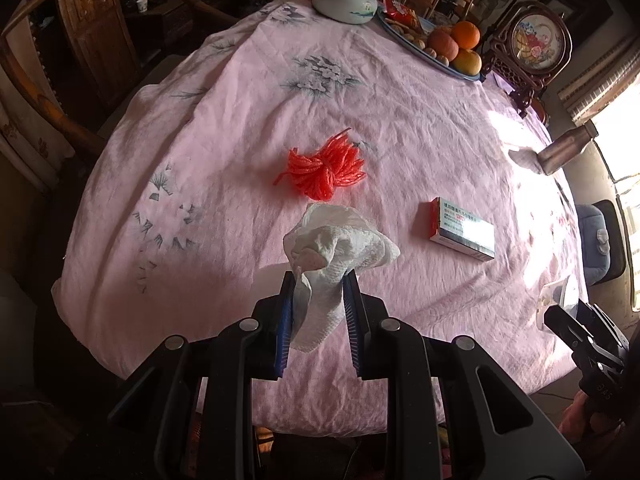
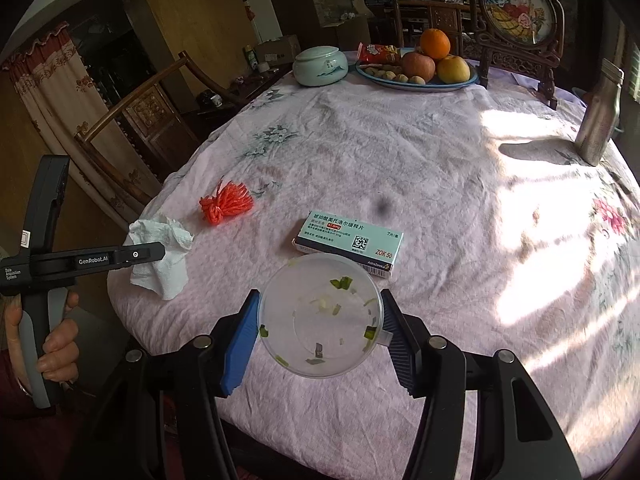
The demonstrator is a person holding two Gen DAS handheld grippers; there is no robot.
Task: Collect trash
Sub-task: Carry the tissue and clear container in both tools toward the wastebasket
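Observation:
My left gripper (image 1: 318,280) is shut on a crumpled white paper towel (image 1: 336,248) and holds it above the pink tablecloth (image 1: 248,120); the towel also shows in the right wrist view (image 2: 164,256) beside the left gripper's body (image 2: 96,260). My right gripper (image 2: 320,300) is shut on a clear plastic lid (image 2: 320,316) with green food scraps on it. A red mesh net (image 1: 324,168) lies mid-table, also in the right wrist view (image 2: 227,203). A medicine box (image 1: 462,234) lies to the right, just beyond the lid (image 2: 348,244).
At the far edge stand a pale ceramic jar (image 2: 319,66), a fruit plate (image 2: 420,72) with a snack packet, and a framed ornament (image 2: 516,16). A steel bottle (image 2: 598,120) stands at the right. Wooden chairs (image 2: 136,120) flank the left side.

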